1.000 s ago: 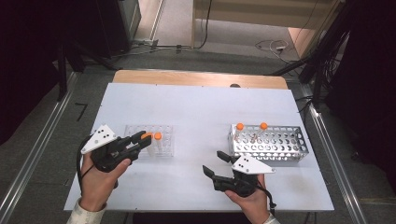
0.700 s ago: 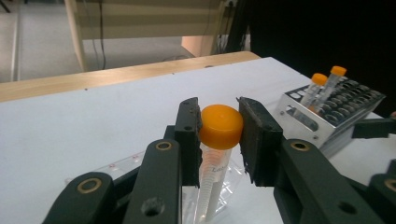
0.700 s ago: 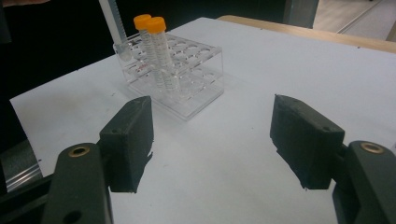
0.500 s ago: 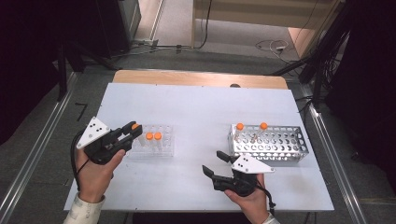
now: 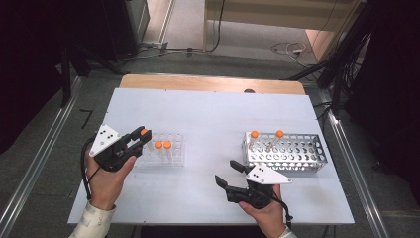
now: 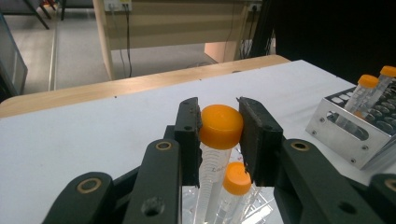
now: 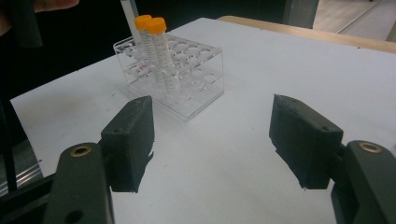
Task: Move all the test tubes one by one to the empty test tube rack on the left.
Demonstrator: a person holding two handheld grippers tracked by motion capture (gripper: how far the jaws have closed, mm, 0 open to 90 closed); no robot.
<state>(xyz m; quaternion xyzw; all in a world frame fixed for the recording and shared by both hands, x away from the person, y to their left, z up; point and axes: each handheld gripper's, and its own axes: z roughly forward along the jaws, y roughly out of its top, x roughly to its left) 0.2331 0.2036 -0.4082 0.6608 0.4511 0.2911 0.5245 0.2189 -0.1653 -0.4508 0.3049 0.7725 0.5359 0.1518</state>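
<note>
Left gripper [image 6: 219,128] clenched on orange-capped tube [image 6: 220,127], held upright over clear rack [image 5: 163,156]. Metal rack [image 5: 285,152] far across, nearer right gripper [image 5: 230,174], jaws released, nothing held.

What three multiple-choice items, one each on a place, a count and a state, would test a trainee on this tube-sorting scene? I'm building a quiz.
1. Where does the metal rack stand?
A. at the table's right
B. at its left
C. on the floor

2. How many orange-capped tubes stand in the clear rack?
A. none
B. two
C. five

3. What is the left gripper doing?
A. resting open
B. clamping a rack
C. gripping a tube by its orange cap

Key: 1 A, the high view shows it right of the clear rack. 2 B, two caps rise there. 3 C, the jaws press on the cap.
</note>
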